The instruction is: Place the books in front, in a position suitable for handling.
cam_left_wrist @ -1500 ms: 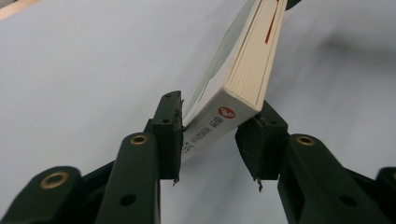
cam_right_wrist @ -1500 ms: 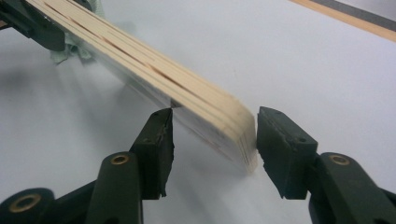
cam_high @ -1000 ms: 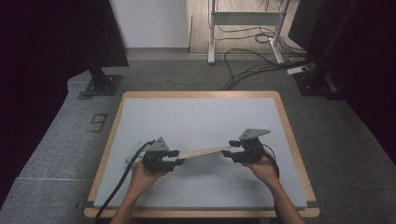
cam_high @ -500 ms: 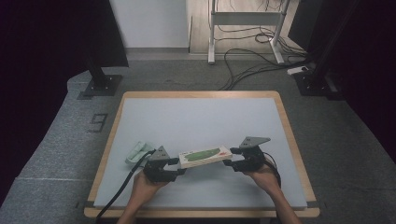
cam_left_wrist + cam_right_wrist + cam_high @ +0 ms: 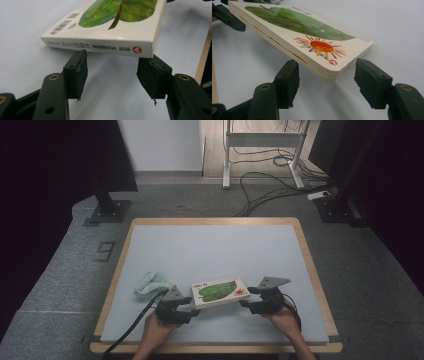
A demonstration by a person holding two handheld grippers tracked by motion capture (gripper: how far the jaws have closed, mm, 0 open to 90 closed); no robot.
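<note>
Pale blue tabletop (image 5: 210,250): cloth (image 5: 151,283) in high view; up close, book (image 5: 107,32) resting across both half-open jaws.

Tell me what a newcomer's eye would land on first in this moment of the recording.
First, the picture book with the big green leaf and red sun on its cover, near the front of the pale table. The left gripper and right gripper flank its two ends, jaws standing apart and just opened, pads not pressing on it. A crumpled pale green cloth lies left of the book.
</note>
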